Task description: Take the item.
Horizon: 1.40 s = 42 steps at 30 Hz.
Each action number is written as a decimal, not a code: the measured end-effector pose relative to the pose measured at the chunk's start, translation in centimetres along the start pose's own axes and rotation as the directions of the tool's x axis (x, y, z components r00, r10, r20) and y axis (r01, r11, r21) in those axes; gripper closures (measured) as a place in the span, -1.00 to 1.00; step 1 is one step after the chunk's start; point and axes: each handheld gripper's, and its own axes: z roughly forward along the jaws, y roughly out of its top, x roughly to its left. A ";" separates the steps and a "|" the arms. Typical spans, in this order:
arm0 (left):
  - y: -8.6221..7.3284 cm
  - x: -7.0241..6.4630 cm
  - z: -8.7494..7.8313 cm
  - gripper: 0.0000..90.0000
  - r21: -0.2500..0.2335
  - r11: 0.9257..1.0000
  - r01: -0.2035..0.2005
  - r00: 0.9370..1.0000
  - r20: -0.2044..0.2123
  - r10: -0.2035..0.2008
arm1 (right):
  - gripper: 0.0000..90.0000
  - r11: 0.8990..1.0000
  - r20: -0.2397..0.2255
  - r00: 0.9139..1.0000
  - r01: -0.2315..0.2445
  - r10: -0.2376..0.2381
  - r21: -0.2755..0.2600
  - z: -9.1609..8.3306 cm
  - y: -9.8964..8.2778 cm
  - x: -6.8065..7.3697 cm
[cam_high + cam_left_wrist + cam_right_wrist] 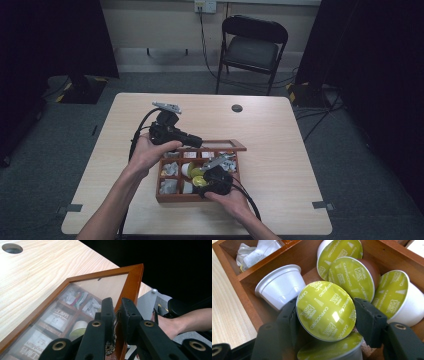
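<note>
With the left gripper (pixel 117 312) clamped on the raised lid (pixel 130 285), the right gripper (pixel 325 315) grips a capsule (pixel 325 311), not yet lifted from the box (pixel 249 275).

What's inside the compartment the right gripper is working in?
Coffee capsules with green Cappuccino foil lids; the right gripper holds one capsule between its jaws. A white capsule lies on its side beside it. The held capsule covers most of another below it, and the compartment floor is mostly hidden.
</note>
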 end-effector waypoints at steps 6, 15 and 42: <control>0.0 0.0 0.0 0.80 -0.001 1.000 0.001 1.000 -0.003 -0.001 | -0.11 1.000 0.014 1.000 0.004 -0.003 -0.029 -0.2 -0.1 0.2; 0.0 0.0 0.0 0.80 -0.004 1.000 0.004 1.000 -0.003 -0.004 | -0.11 0.997 0.010 1.000 0.001 0.000 -0.079 -1.0 -0.1 0.1; 0.0 0.0 -0.1 0.80 -0.004 1.000 0.007 1.000 -0.002 -0.007 | -0.11 0.971 0.025 0.999 -0.025 0.032 -0.236 -5.8 -0.9 -0.8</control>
